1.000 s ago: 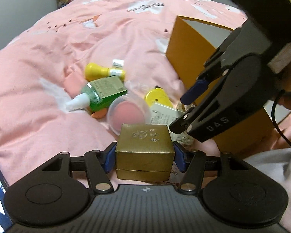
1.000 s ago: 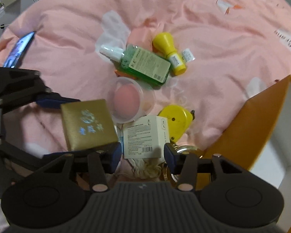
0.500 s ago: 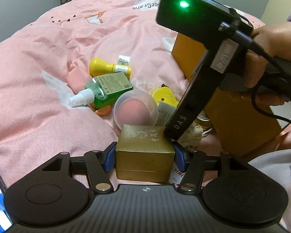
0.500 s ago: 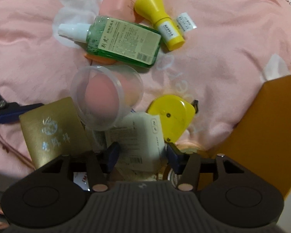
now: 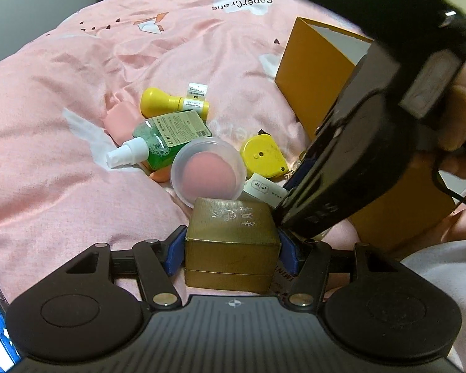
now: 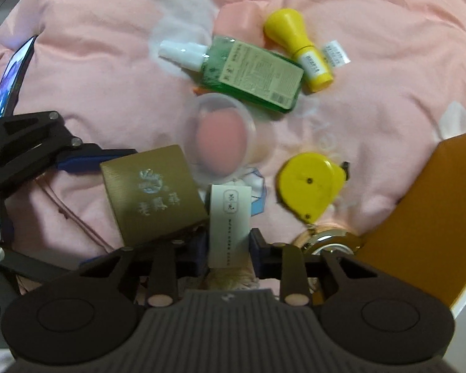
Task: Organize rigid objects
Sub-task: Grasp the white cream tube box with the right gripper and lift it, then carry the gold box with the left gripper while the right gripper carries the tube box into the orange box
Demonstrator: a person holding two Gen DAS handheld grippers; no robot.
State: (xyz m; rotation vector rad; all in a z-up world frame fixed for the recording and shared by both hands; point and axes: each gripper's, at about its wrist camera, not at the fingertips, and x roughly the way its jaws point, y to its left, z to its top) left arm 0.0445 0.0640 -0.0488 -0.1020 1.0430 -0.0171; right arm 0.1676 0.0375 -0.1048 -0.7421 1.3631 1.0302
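Note:
My left gripper (image 5: 231, 250) is shut on a gold box (image 5: 231, 239), also in the right wrist view (image 6: 153, 192). My right gripper (image 6: 228, 250) is shut on a small white carton (image 6: 230, 223), turned on its narrow side; its end shows in the left wrist view (image 5: 264, 188). On the pink bedspread lie a green spray bottle (image 6: 251, 73), a yellow bottle (image 6: 298, 46), a clear round tub with a pink sponge (image 6: 220, 133) and a yellow tape measure (image 6: 310, 183).
An open orange box (image 5: 323, 71) stands at the right, also in the right wrist view (image 6: 425, 217). A round metal thing (image 6: 329, 242) lies by its base. A screen (image 6: 12, 77) lies at the left edge.
My right gripper has closed on the white carton and turned it onto its narrow side. The left gripper still holds the gold box in place.

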